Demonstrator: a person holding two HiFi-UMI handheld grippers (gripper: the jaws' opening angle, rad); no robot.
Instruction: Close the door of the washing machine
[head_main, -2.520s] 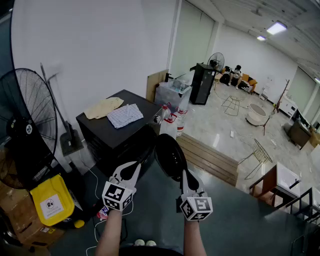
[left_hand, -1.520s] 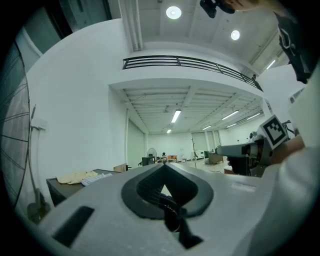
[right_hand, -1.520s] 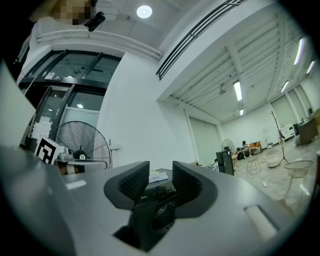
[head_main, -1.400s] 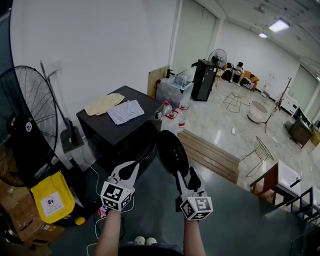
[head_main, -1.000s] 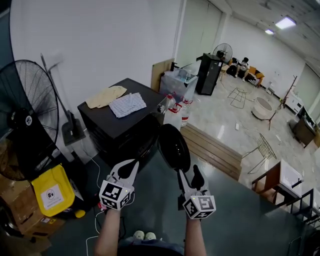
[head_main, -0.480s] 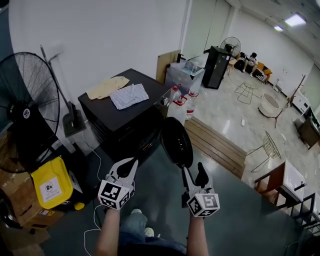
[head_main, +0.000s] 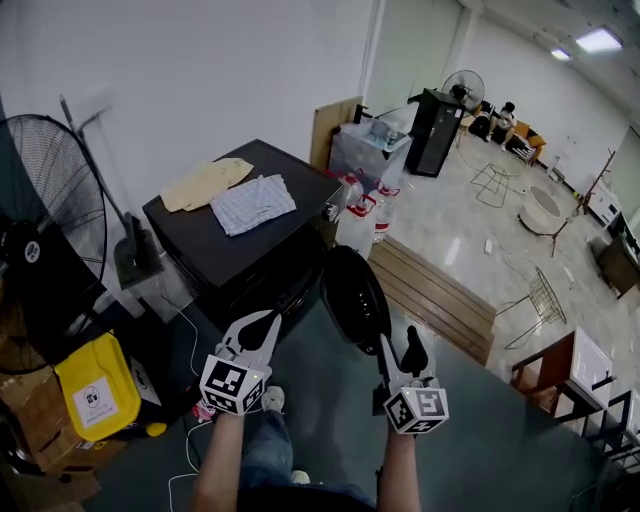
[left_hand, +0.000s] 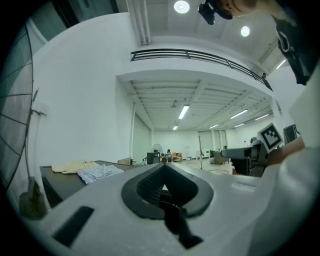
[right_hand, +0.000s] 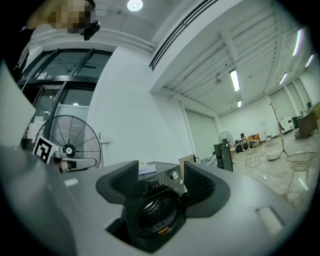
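The black front-loading washing machine (head_main: 205, 245) stands upright. Its round dark door (head_main: 352, 297) is swung wide open at the front right corner, leaving the drum opening (right_hand: 150, 212) uncovered.

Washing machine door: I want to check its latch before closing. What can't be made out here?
Head view: the latch is too small, lost on the dark door and washing machine front.
Right gripper view: the door is mostly behind the right gripper's pad; panel print too small.
Left gripper view: the left gripper's body covers the machine's front.
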